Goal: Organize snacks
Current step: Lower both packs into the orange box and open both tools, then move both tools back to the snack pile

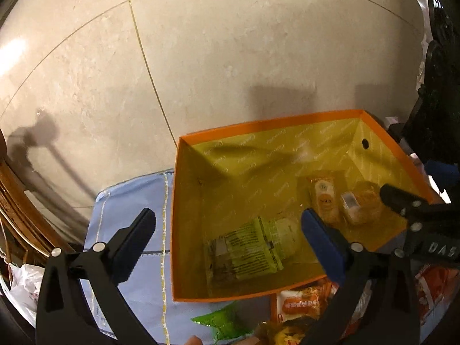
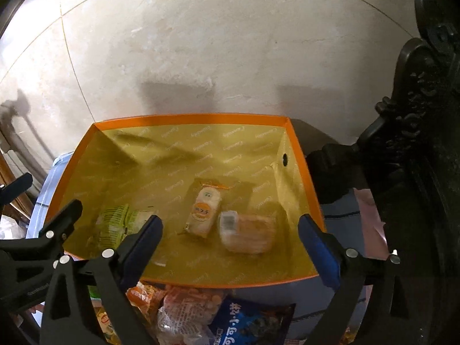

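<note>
Both grippers, left [image 1: 228, 240] and right [image 2: 230, 235], hover over the box [image 2: 187, 120] on the desk, jaws released and empty. Risk: a jaw could catch the thin box wall and shove it. Three packets lie inside: one green [image 2: 120, 222], two orange-white [image 2: 205, 210]. More wait loose just beside the near wall, uncountable.

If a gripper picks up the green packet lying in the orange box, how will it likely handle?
The green packet looks like a thin, crinkled film pouch, so it would probably flex and sag rather than stay stiff. Its glossy wrapper may slip between fingers. Lying flat on the floor of the orange box, it seems unlikely to roll, and probably light.
</note>
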The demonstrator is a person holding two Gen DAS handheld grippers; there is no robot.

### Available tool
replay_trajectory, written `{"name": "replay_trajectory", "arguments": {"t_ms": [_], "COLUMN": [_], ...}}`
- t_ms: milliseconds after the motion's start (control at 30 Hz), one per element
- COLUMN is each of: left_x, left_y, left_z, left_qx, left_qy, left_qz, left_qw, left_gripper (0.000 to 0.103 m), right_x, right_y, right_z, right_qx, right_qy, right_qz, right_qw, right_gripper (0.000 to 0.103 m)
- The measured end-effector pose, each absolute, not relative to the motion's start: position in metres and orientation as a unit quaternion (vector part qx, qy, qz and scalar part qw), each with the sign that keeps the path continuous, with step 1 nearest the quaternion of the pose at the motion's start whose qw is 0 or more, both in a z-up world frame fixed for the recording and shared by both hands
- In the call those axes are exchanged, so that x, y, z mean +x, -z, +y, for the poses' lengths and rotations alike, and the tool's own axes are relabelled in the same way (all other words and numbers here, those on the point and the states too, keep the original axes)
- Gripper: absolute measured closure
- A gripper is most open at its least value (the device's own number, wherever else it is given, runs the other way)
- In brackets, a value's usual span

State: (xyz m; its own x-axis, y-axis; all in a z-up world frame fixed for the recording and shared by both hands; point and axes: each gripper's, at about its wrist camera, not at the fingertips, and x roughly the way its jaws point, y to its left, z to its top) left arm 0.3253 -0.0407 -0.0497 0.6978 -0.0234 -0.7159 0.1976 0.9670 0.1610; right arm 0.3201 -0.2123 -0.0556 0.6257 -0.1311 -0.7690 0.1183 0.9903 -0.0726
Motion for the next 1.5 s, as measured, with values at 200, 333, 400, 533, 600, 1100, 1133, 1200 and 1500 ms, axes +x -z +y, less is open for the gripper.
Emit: {"name": "replay_trajectory", "arguments": {"t_ms": [200,333,400,533,600,1100,1133,1200,1500], "left_x": [0.298,0.261,0.239,0.189,0.169,0.066,0.067,0.07,0.075], "left_y": [0.044,0.047,0.051,0.07,0.079,0.144,0.148,0.157,0.199], "left_z": [-0.021,0.002,0.016,0.033,0.036,0.029,0.03,0.029,0.012], "left_qx": [0.109,0.116,0.103,0.079,0.086,0.109,0.102,0.096,0.134], "left_qy": [0.069,0.074,0.08,0.102,0.108,0.156,0.154,0.144,0.144], "left_qz": [0.385,0.388,0.394,0.412,0.413,0.421,0.419,0.426,0.433], "left_qw": [0.914,0.912,0.91,0.902,0.9,0.887,0.889,0.888,0.88], "left_gripper": [0.004,0.004,0.004,0.004,0.004,0.004,0.004,0.004,0.004], "right_x": [0.29,0.245,0.219,0.169,0.146,0.062,0.065,0.077,0.099], "right_y": [0.036,0.026,0.027,0.044,0.055,0.13,0.133,0.14,0.158], "right_z": [-0.212,-0.204,-0.199,-0.193,-0.194,-0.207,-0.204,-0.2,-0.202], "right_qx": [-0.013,-0.013,-0.011,-0.009,-0.002,-0.01,-0.02,-0.037,-0.046], "right_qy": [0.068,0.042,0.028,0.013,0.017,0.038,0.036,0.036,0.029], "right_qz": [0.408,0.398,0.4,0.413,0.421,0.42,0.418,0.42,0.45], "right_qw": [0.91,0.916,0.916,0.911,0.907,0.907,0.907,0.906,0.891], "right_gripper": [0.007,0.006,0.006,0.006,0.006,0.006,0.006,0.006,0.02]}}
